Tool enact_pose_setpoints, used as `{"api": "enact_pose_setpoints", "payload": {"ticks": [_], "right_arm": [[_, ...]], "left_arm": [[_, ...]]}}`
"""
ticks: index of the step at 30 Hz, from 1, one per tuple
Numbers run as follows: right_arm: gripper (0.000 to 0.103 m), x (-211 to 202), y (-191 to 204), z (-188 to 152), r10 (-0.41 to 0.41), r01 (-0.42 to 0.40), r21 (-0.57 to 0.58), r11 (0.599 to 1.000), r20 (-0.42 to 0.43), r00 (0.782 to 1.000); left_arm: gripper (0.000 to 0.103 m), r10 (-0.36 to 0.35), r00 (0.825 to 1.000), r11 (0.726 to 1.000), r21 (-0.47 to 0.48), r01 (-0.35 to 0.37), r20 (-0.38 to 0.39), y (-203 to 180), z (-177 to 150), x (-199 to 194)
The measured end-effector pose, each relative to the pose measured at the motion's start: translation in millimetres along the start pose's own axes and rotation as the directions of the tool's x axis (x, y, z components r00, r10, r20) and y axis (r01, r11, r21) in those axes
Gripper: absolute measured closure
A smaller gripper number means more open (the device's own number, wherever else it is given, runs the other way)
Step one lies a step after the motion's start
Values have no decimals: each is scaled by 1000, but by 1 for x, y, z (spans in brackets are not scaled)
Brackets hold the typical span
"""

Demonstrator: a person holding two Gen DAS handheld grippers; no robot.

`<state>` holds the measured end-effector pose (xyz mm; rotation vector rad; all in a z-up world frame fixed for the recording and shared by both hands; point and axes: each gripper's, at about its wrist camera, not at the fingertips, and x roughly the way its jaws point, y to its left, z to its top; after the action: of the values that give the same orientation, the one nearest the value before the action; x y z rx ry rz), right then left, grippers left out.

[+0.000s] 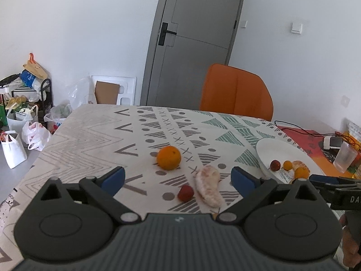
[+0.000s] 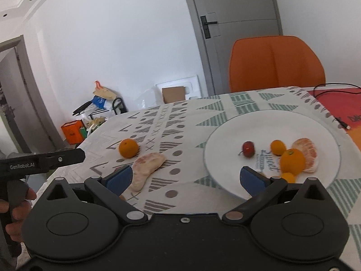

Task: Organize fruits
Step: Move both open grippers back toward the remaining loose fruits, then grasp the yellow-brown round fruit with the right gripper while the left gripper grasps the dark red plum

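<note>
Both grippers hover above the desk [image 1: 90,131] with its patterned cloth. Left gripper [image 1: 178,178]: jaws spread wide, nothing between them. Right gripper [image 2: 186,178]: same, wide open and empty.

Fruit left on the cloth: a round orange citrus fruit [image 1: 168,157], a pale pinkish peeled pomelo-like wedge [image 1: 208,185] and a small red berry-like fruit [image 1: 185,193]. The red one sits just beside the wedge, possibly touching; can't tell from this angle.

Already on the round white plate [image 2: 225,135]: a small dark red fruit with stem [image 2: 248,149], three orange citrus fruits of differing size [image 2: 292,160] and a peeled segmented pinkish half fruit [image 2: 306,151].

Judgement: about half done, three loose items to go.

Risks:
- The round orange rolls if one jaw touches first; nothing blocks it from the desk edge.
- The wedge is soft and curved, so a hard squeeze may tear it, and a grasp at its end lets it droop and slip.
- The red fruit is small and close to the wedge, so the wide jaws could nudge both.
- The grippers are near each other, so reaching at once risks a clash.
- The near side of the plate is crowded; a drop there could knock the citrus.
</note>
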<state>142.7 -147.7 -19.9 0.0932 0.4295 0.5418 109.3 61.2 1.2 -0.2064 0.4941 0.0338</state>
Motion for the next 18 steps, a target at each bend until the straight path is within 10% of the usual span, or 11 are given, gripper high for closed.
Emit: {"api": "enact_pose_setpoints", "payload": {"ticks": [18], "right_arm": [[30, 34, 46, -13, 96, -105, -66, 992, -119, 988]], "left_arm": [[29, -2, 999, 999, -32, 0, -50, 30, -23, 1]]}}
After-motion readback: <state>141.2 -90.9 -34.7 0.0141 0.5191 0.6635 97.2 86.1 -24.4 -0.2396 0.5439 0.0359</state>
